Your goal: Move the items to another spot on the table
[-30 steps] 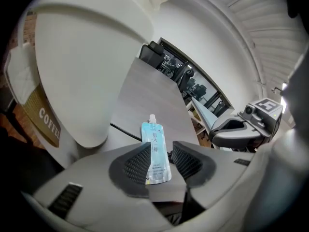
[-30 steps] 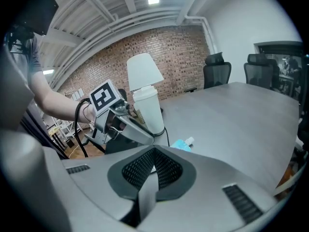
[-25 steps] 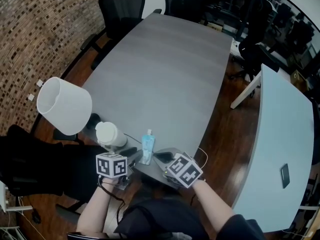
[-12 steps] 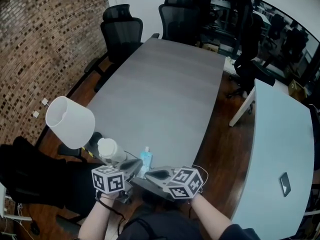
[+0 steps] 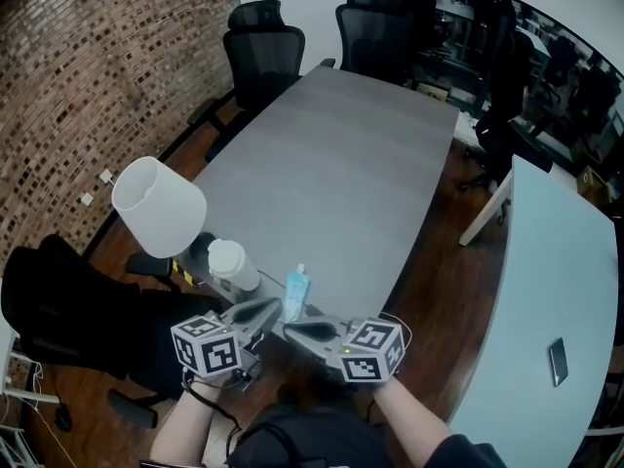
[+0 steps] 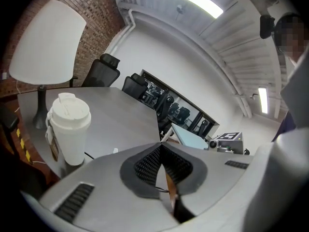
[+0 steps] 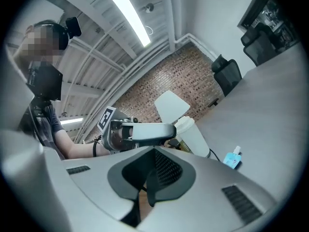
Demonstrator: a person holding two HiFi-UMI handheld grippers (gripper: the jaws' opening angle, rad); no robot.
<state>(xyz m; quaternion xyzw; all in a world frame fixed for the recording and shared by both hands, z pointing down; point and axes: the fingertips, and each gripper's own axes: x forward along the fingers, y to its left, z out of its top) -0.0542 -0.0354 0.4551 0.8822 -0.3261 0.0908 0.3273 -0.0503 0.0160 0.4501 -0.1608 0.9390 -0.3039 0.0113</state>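
At the near end of the grey table [image 5: 331, 164] stand a paper cup with a white lid [image 5: 231, 263] and a small blue bottle [image 5: 295, 292]. Beside the cup is a lamp with a white shade [image 5: 159, 206]. My left gripper [image 5: 261, 310] hovers just in front of the cup; its jaws have just been closing, and they are shut with nothing between them. My right gripper [image 5: 292, 329] is shut and empty, just short of the bottle. The left gripper view has the cup [image 6: 69, 129] at left. The right gripper view shows the bottle [image 7: 233, 159] and the cup [image 7: 193, 137].
Black office chairs [image 5: 265, 42] stand at the table's far end. A pale blue table [image 5: 546, 291] with a dark phone [image 5: 559, 361] is at the right, across a strip of wood floor. A brick wall runs along the left. A thin cable lies by the cup.
Both grippers have lifted in front of the table's near end, and their jaws now show above the edge. The cup, bottle and lamp have stayed in place.
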